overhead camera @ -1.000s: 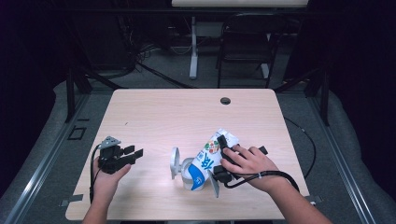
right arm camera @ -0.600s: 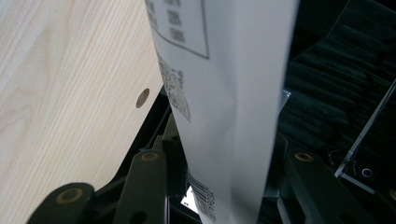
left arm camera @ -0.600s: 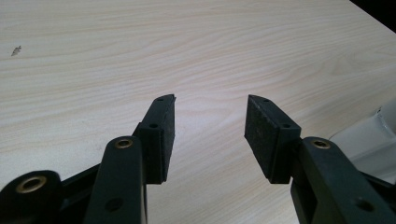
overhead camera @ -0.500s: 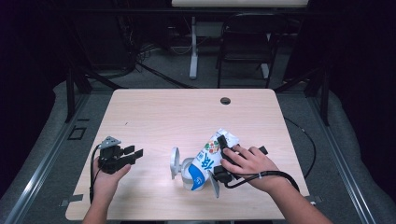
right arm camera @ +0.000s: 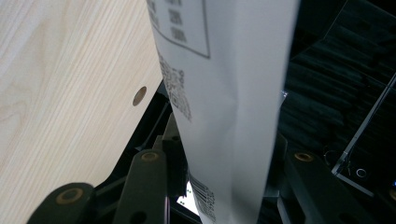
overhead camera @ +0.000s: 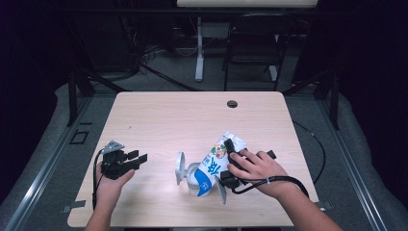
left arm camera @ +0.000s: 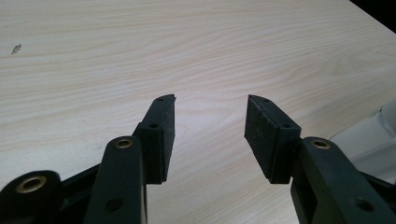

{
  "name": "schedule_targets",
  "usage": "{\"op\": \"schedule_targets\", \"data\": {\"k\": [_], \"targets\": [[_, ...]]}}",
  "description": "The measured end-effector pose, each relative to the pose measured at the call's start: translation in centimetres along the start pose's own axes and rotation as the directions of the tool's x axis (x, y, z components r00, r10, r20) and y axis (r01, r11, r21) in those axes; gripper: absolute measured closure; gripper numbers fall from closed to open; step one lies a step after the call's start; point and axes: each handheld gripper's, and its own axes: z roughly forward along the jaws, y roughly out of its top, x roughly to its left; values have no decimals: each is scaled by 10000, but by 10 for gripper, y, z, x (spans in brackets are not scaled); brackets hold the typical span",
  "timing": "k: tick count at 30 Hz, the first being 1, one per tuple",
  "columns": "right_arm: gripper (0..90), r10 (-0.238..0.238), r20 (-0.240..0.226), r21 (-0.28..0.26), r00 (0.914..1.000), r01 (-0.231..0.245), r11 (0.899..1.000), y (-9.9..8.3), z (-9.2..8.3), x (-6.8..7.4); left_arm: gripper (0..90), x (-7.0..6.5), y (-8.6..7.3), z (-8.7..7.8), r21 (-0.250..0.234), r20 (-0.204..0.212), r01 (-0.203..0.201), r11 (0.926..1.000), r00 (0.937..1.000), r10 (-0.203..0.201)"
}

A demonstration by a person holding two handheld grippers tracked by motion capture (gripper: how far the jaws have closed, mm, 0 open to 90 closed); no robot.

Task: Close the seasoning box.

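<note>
Carton (overhead camera: 214,163) sits tilted at worktop (overhead camera: 192,120) front-center, held by right gripper. Left to right: left gripper (overhead camera: 137,159) rests on worktop front-left, fingers (left arm camera: 161,133) apart with nothing between; clear stand (overhead camera: 185,171) under carton; right gripper (overhead camera: 230,161) fingers clamp carton's upper half.
</note>
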Motion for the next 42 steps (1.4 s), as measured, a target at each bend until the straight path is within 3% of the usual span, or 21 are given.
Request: {"op": "schedule_targets", "data": {"k": [17,42], "targets": [[639,-247,137,57,9996,246,9997,-2,-1,-3,534,-2,1,0,-138,-7,-27,9999,10000,27],[639,-50,149,169,9999,47,9998,-5,-1,-4,534,-2,1,-1,-155,-53,-30,9999,10000,29]]}}
